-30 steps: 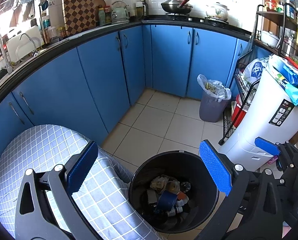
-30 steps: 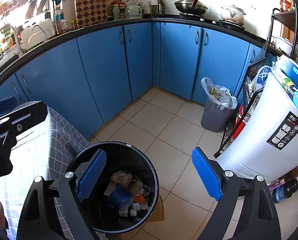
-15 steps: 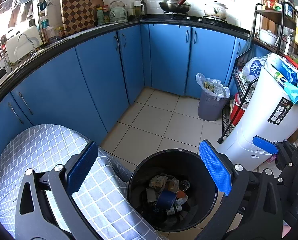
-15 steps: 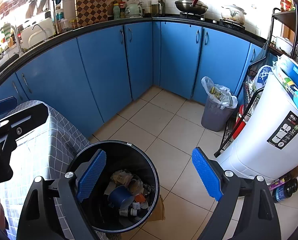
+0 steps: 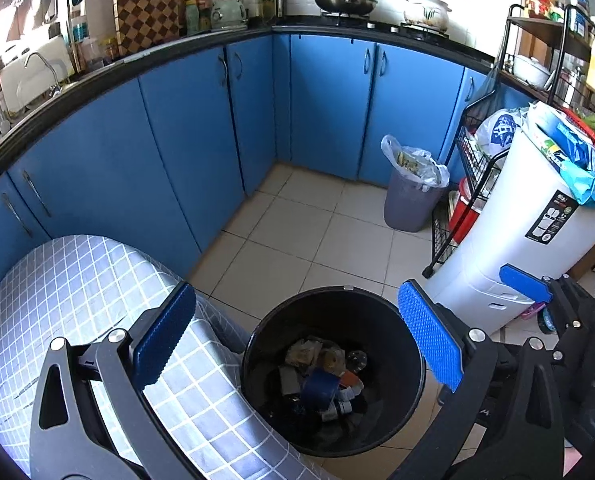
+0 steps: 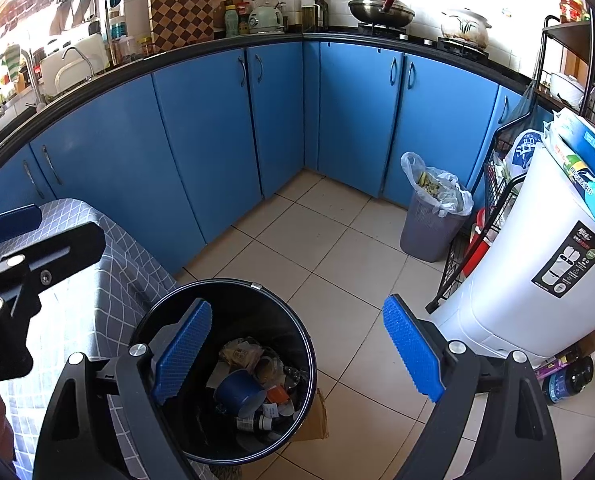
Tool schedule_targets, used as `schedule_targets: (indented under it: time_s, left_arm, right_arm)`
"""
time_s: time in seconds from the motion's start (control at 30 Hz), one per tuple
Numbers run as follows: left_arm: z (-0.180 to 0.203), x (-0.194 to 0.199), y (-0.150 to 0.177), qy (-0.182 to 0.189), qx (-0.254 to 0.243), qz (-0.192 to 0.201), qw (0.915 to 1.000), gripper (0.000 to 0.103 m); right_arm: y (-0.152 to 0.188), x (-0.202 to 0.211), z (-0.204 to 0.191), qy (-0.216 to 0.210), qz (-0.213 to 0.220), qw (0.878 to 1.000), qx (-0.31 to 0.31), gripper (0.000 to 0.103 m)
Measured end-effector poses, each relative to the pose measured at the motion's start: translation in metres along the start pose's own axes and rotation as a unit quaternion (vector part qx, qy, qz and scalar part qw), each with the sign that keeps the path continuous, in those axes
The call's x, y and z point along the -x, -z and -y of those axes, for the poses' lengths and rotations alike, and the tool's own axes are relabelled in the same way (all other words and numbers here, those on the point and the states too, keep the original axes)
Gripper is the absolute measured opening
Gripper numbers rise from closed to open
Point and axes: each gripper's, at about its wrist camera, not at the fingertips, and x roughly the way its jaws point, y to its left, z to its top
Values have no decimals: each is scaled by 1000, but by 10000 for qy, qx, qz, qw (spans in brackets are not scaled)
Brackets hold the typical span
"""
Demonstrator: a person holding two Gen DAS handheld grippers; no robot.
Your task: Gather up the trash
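Both the left gripper (image 5: 293, 340) and the right gripper (image 6: 295, 354) hang spread and empty above the black trash bin (image 5: 413, 396) at the frame's lower centre, which already holds a blue cup (image 6: 237, 390), wrappers and small bottles, so collecting looks largely done.

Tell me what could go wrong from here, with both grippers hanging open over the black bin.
1. The black bin stands tight against the checked table cloth; a reach with the left gripper could snag the cloth.
2. A flat piece of cardboard sticks out from under the bin, so a nudge might tip it.
3. A dark bottle lies by the white container, tucked low and awkward for the right gripper.
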Motion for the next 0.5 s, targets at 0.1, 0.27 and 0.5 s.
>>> schedule_targets:
  time_s: [0.1,0.27,0.5]
  left_arm:
    - [-1,-1,1,59,26,-32,10000,100]
    - [1,1,2,-75,-109,-17,9999,100]
    - [0,5,2,-132,-125,38,9998,100]
  right_arm:
    - [-1,0,-1,12,-4,10000,15,85]
    - [-1,0,-1,2,-10,10000,37,85]
    - [0,1,-2,-16,-3,10000,40,85]
